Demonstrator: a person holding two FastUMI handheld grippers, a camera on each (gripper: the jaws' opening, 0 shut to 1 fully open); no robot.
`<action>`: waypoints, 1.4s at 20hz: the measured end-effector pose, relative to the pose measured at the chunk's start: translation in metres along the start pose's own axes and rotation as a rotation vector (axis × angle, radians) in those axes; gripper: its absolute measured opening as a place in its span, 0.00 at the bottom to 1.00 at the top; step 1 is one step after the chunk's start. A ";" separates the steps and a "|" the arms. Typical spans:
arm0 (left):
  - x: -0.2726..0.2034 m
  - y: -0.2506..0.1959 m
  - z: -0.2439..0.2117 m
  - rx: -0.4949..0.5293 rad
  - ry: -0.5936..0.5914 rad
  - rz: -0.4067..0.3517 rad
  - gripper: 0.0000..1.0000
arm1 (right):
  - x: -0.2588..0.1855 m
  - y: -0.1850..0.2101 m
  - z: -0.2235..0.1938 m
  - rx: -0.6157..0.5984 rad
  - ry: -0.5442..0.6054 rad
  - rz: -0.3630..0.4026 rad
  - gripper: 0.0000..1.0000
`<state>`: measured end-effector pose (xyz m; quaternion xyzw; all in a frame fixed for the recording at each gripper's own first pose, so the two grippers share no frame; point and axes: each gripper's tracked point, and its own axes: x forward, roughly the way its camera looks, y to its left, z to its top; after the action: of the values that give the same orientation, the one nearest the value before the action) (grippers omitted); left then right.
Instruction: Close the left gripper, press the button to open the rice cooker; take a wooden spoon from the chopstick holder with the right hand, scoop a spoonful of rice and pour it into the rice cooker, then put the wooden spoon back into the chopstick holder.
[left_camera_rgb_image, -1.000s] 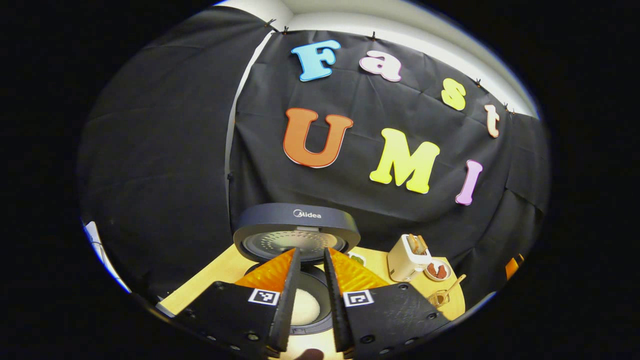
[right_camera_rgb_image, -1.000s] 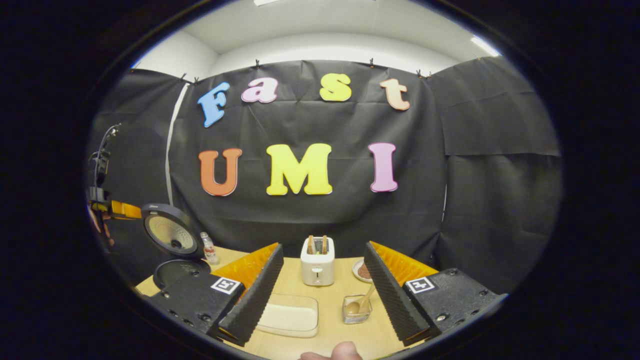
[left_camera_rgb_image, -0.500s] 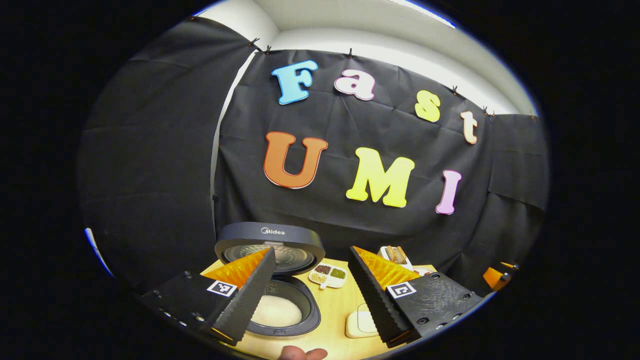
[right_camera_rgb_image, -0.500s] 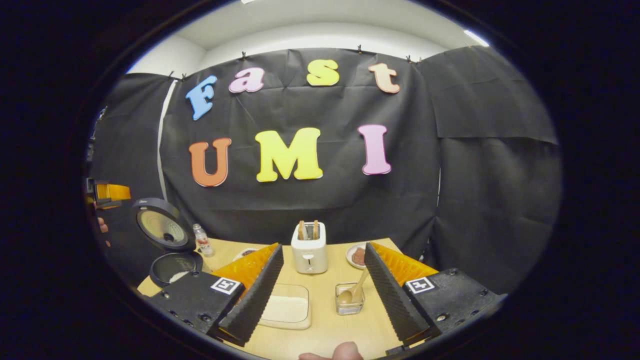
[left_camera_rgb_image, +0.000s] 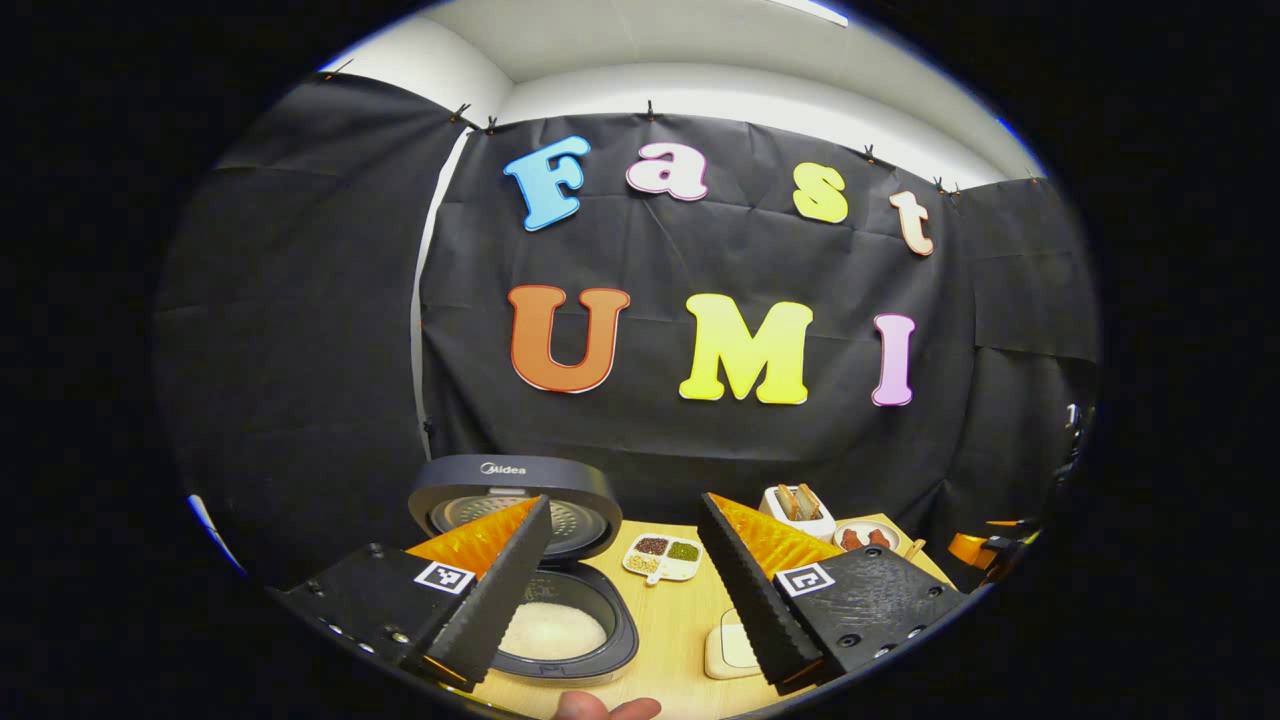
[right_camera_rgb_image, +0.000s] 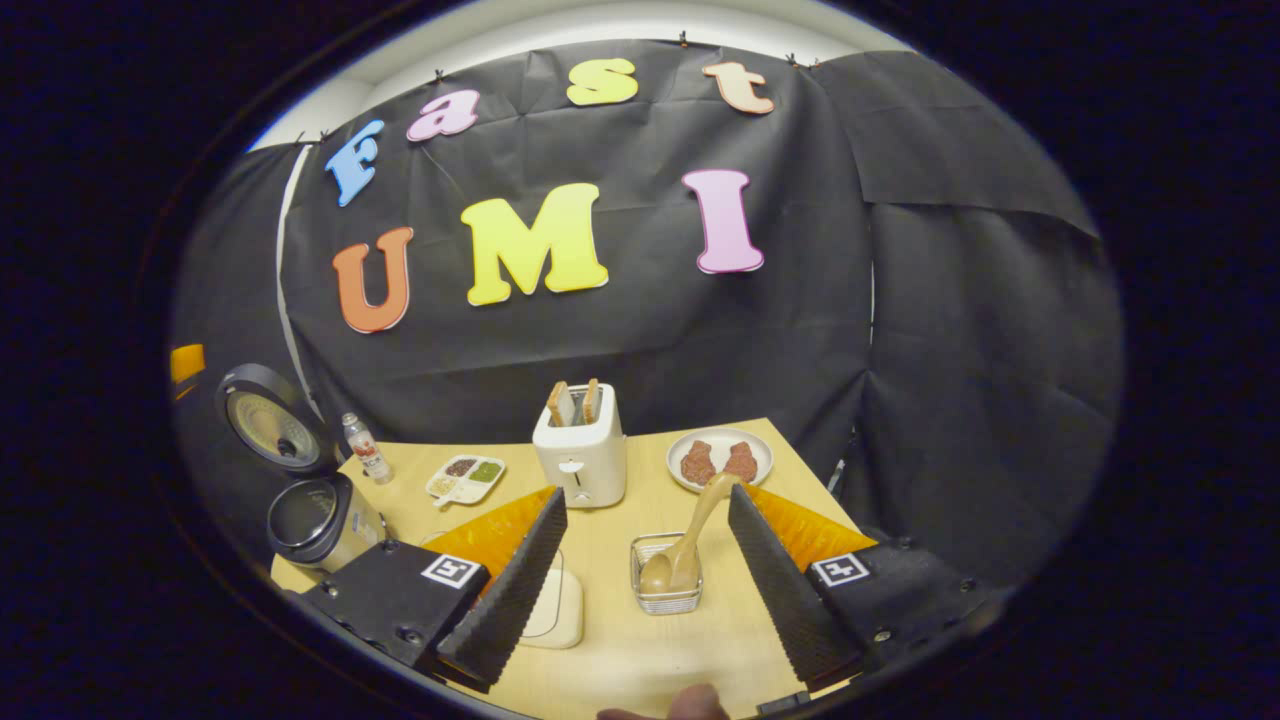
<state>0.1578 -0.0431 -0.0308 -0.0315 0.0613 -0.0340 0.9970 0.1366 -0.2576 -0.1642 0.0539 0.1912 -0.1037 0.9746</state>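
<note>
Right gripper (right_camera_rgb_image: 640, 575) spread wide, empty, above chopstick holder (right_camera_rgb_image: 667, 575) (mid-worktop). Wooden spoon (right_camera_rgb_image: 690, 540) looks light, stiff; grip handle near upper end. Left gripper (left_camera_rgb_image: 625, 590) also released.

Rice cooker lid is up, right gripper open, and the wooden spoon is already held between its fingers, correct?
Not quite. In the right gripper view the light wooden spoon stands in the small wire chopstick holder, ungrasped, between the open right gripper's fingers but beyond them. The dark round rice cooker's lid is up.
</note>
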 end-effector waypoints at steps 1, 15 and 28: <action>0.005 -0.005 -0.002 0.003 0.002 -0.004 0.94 | 0.013 -0.004 -0.006 0.006 0.017 0.003 1.00; 0.074 -0.052 -0.030 0.079 0.092 -0.011 0.95 | 0.172 -0.038 -0.105 0.291 0.335 0.080 0.81; 0.065 -0.049 -0.025 0.032 0.097 0.018 0.95 | 0.142 -0.039 -0.097 0.311 0.356 0.084 0.18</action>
<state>0.2161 -0.0985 -0.0601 -0.0131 0.1092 -0.0277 0.9935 0.2215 -0.3072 -0.3107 0.2289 0.3393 -0.0800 0.9089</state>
